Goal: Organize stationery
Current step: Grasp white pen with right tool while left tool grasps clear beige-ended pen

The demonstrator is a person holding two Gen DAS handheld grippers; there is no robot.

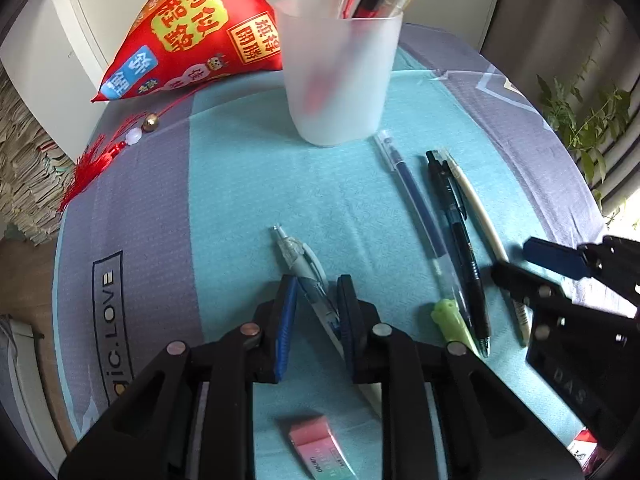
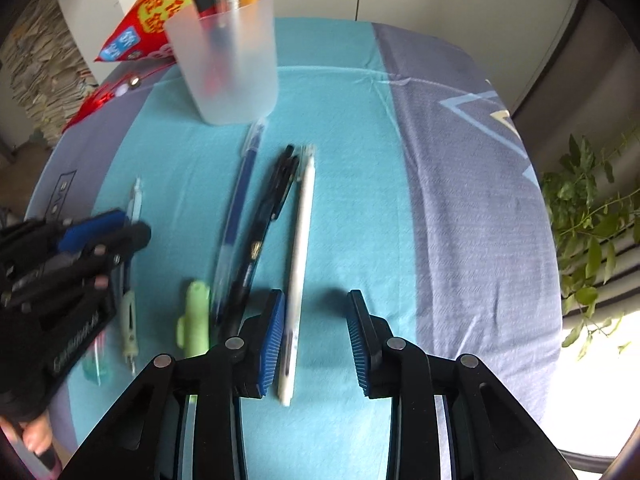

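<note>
Frosted plastic cup [image 1: 339,76]: seen from the left wrist, upright on the teal cloth [image 1: 240,184], holding several pens; a red printed pouch [image 1: 192,36] leans just behind it.
Left gripper [image 1: 317,312]: lowered to the cloth, blue pads on either side of a pale blue pen [image 1: 308,276]; whether they pinch it cannot be told.
Loose stationery: a blue pen [image 1: 416,204], black pen [image 1: 460,240] and cream pen [image 1: 484,220] lie side by side right of the cup; a green cactus-shaped piece [image 1: 452,320] lies near their lower ends, a pink eraser [image 1: 320,448] beneath the gripper.
Right gripper [image 2: 316,336]: from the right wrist, jaws spread wide, the left pad just beside the cream pen [image 2: 298,280], nothing held.
Right-wrist surroundings: cup [image 2: 228,64] stands beyond the pens; a green plant [image 2: 592,216] is at the right edge.
</note>
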